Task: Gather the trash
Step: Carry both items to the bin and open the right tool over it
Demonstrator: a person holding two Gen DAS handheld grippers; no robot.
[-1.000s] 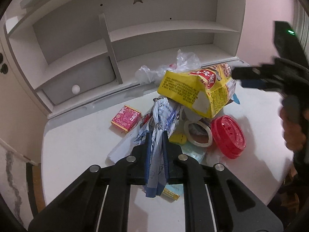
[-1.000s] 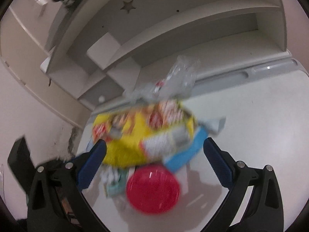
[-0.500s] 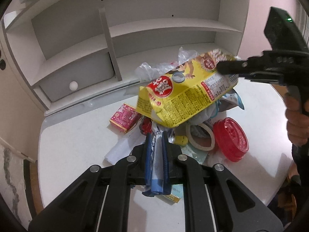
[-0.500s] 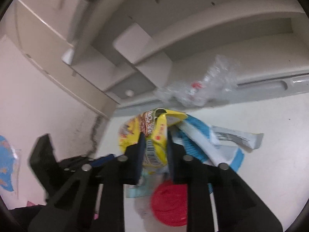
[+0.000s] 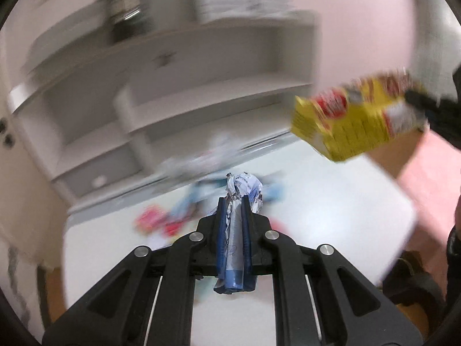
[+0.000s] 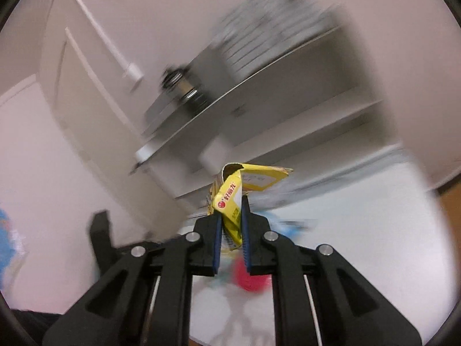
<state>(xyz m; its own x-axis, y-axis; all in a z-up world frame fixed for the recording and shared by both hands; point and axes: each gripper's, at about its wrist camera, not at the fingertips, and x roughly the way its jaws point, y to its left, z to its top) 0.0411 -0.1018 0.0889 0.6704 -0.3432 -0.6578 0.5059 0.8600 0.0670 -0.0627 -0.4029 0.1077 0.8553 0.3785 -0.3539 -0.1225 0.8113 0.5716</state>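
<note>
My left gripper [image 5: 233, 201] is shut on a crumpled white-and-blue wrapper [image 5: 245, 187], held above the white table [image 5: 331, 201]. In the right wrist view my right gripper [image 6: 232, 201] is shut on a yellow snack bag [image 6: 230, 199] with red print, lifted clear of the table. The same yellow bag [image 5: 357, 121] hangs high at the right in the left wrist view, with the black right gripper [image 5: 415, 98] at its far end. Blurred litter lies on the table below: a pink packet [image 5: 149, 219] and a red lid [image 6: 250, 276].
A white shelf unit [image 5: 173, 86] with a star cutout stands at the back of the table, a dark jar [image 5: 124, 20] on top of it. The table's right edge [image 5: 403, 225] drops to a pinkish floor. A person's hand [image 5: 456, 213] shows at the far right.
My right gripper closed on the yellow bag and carried it up and to the right. My left gripper rose with the wrapper still in it. Both views are motion-blurred now.
</note>
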